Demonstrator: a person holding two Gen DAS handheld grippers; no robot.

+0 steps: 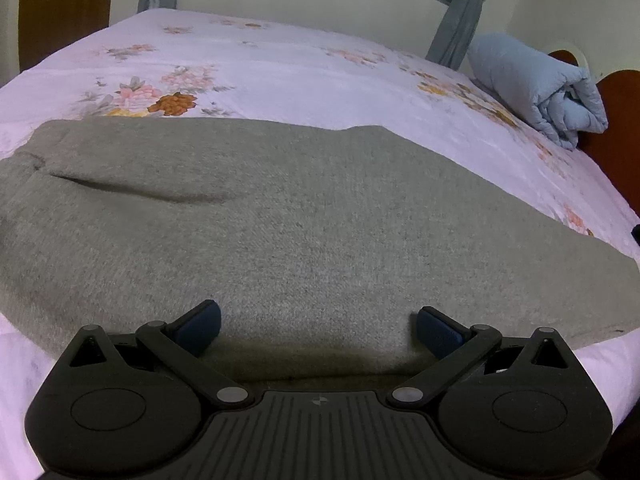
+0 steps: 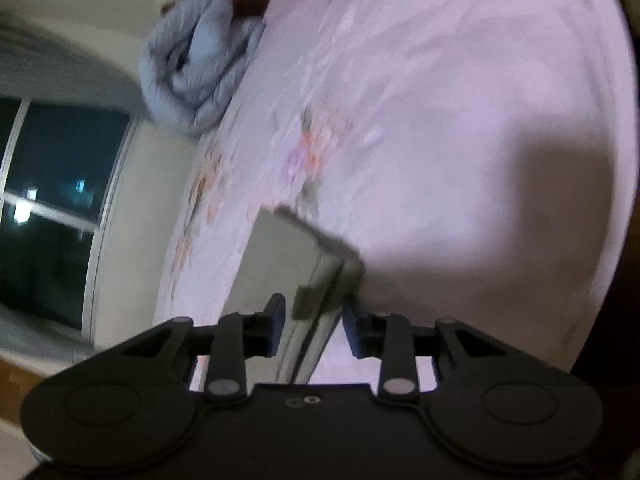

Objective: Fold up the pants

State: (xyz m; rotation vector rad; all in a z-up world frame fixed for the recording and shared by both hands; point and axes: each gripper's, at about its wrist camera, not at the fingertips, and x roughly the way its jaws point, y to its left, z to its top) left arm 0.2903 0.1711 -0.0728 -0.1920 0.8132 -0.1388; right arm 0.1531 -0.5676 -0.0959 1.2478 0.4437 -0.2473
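Showing window (image 2: pixel 52 200) only right view; left: pants (image 1: pixel 280 220) flat.

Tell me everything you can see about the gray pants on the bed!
The gray pants look like soft, fuzzy knit cloth. In the left wrist view they lie flat across the flowered bed sheet, with one long crease near the left side. The left tongs are open wide just above the near edge, not pinching it. In the blurry right wrist view, a folded end of the pants sits between the right tongs; whether they pinch it is unclear.
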